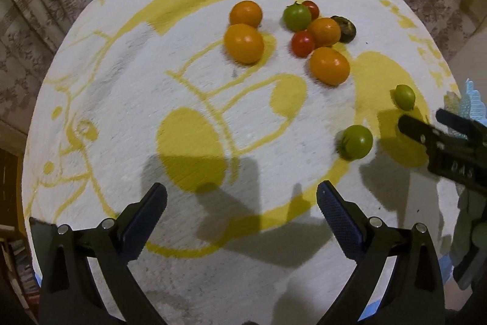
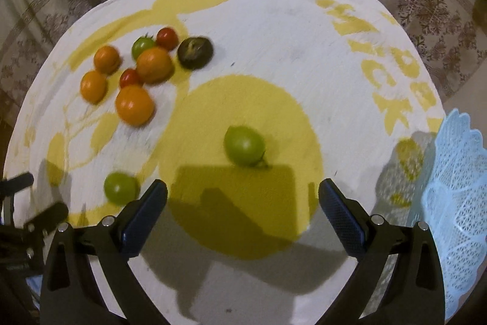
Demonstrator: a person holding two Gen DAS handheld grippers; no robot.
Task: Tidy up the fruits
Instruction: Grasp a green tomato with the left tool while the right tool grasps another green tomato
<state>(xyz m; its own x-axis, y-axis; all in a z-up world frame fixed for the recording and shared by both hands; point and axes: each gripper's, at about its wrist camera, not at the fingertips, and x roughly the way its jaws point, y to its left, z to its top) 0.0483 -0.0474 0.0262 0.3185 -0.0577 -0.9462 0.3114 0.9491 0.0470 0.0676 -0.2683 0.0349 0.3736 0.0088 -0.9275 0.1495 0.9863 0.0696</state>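
White-yellow towel (image 2: 274,29) on table, basket (image 2: 456,188) at right edge. Right claw (image 2: 243,203) wide open, empty, green tomato (image 2: 244,145) just ahead near front-right. Smooth, round, probably rolls; pinch gently across middle. Left claw (image 1: 242,204) open too, empty.

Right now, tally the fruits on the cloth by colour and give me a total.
Orange: 4
Green: 3
Red: 2
Dark brown: 1
Total: 10
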